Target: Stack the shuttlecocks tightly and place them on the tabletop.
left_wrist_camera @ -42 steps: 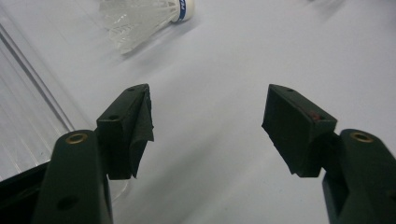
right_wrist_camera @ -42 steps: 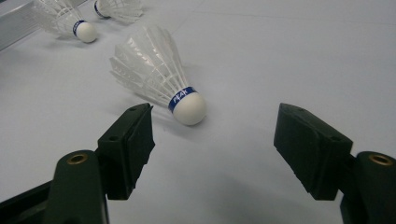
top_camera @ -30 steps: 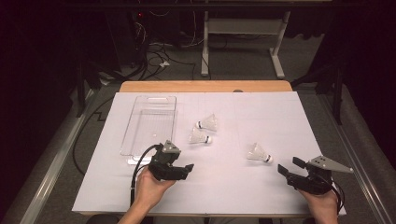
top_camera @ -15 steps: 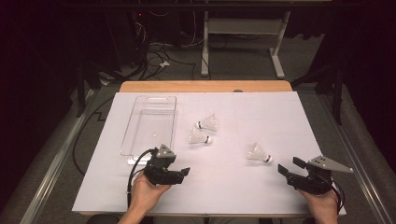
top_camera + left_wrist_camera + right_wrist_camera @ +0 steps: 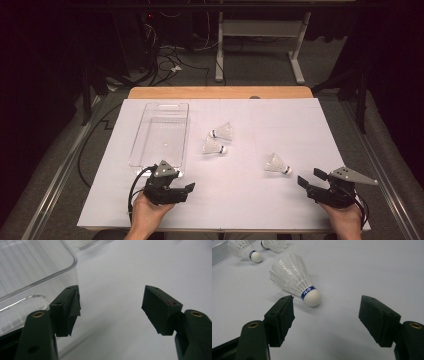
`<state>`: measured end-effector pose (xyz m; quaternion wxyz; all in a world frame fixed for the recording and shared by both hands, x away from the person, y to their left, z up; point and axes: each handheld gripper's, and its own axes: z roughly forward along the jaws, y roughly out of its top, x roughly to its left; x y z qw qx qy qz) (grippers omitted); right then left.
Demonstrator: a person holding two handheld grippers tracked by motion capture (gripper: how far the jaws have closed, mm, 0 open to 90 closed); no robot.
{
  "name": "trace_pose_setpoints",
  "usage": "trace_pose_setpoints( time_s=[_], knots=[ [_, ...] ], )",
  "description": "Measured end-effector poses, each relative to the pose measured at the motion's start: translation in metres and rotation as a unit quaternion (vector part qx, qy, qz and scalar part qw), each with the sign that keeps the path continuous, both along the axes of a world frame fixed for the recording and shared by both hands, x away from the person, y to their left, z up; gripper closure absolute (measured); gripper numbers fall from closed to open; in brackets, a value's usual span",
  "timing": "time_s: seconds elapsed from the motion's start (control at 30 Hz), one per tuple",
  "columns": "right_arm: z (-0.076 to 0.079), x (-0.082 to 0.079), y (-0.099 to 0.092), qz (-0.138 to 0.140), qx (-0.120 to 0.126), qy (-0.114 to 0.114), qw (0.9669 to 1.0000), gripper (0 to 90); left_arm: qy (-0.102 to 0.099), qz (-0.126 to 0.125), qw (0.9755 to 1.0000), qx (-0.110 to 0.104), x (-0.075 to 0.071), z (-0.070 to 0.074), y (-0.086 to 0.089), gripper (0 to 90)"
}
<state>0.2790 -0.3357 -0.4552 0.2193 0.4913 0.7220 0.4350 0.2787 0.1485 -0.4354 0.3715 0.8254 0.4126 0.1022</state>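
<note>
Since approx 1 s ago your left gripper (image 5: pixel 186 188) has pulled back toward the near edge, away from the near end of the clear tray (image 5: pixel 145 150); the right gripper (image 5: pixel 309 179) hasn't shifted, nor have the shuttlecocks.

Status now: both grippers released, jaws spread wide, nothing held. L sits near-left on the white sheet (image 5: pixel 240 200), just off the tray's near right corner (image 5: pixel 70 265). R sits near-right, jaws aimed at the closest shuttlecock (image 5: pixel 294 280), which lies on its side just beyond the jaw tips, cork pointing toward you and a bit right, feathers away to the far left. Two more shuttlecocks (image 5: pixel 222 131) (image 5: pixel 214 147) lie mid-table, right of the tray, close together, not touching as far as I can tell.

Step in hand, my read: R pickup of the nearest shuttlecock, prob. for the tray.

Notes for doing it well:
- Advance R straight along the jaw line until the cork sits between the pads; don't nudge it, it'll roll.
- Close on the cork/blue band (image 5: pixel 308 292), not the feather skirt, which crushes.
- Keep the jaws low and level w/ the sheet.
- Hold L clear of the tray.
</note>
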Motion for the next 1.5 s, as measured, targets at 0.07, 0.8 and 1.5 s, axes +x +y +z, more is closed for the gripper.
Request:
trace_pose_setpoints(
  time_s=[0.07,0.8,1.5],
  knots=[
    [0.0,0.0,0.0,0.0,0.001,-0.001,1.0,28.7,-0.002,0.004,1.0,0.0,-0.002,-0.001,0.004,31.9],
    [0.0,0.0,0.0,0.0,-0.003,0.001,1.0,28.8,-0.012,0.053,0.9985,-0.008,-0.011,-0.002,0.043,32.5],
    [0.0,0.0,0.0,-0.004,-0.002,-0.001,1.0,28.8,-0.031,0.116,0.9927,-0.011,-0.015,-0.004,0.077,33.6]
  ],
)
